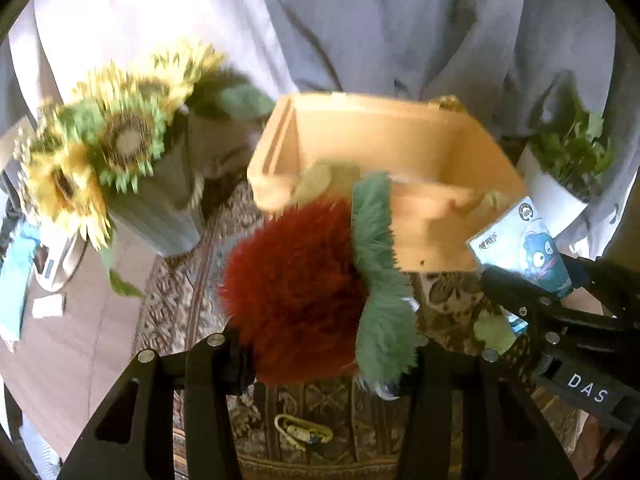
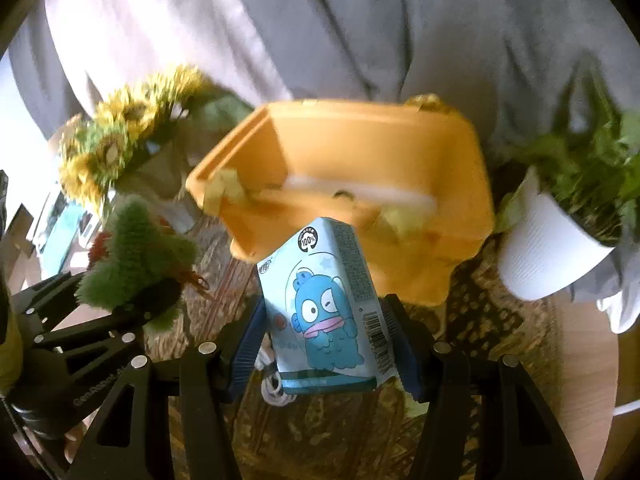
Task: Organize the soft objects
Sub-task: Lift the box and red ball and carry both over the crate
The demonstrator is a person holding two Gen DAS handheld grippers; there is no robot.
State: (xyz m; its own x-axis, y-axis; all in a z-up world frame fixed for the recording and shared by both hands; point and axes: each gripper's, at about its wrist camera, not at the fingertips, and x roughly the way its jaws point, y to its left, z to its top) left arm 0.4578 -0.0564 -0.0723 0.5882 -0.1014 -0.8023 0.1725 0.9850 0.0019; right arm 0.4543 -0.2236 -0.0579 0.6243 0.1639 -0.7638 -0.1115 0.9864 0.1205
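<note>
My left gripper (image 1: 320, 344) is shut on a fuzzy red plush with green leaves (image 1: 296, 292), held just in front of the orange bin (image 1: 400, 136). The plush also shows in the right wrist view (image 2: 136, 256) at the left. My right gripper (image 2: 324, 328) is shut on a light blue tissue pack with a blue cartoon figure (image 2: 328, 304), held in front of the orange bin (image 2: 360, 140). The pack also shows in the left wrist view (image 1: 524, 240). Pale soft items lie inside the bin (image 2: 400, 216).
A vase of sunflowers (image 1: 120, 140) stands left of the bin. A white pot with a green plant (image 2: 560, 236) stands to its right. A patterned cloth (image 1: 320, 408) covers the table. A yellow clip (image 1: 304, 432) lies on it. Grey curtains hang behind.
</note>
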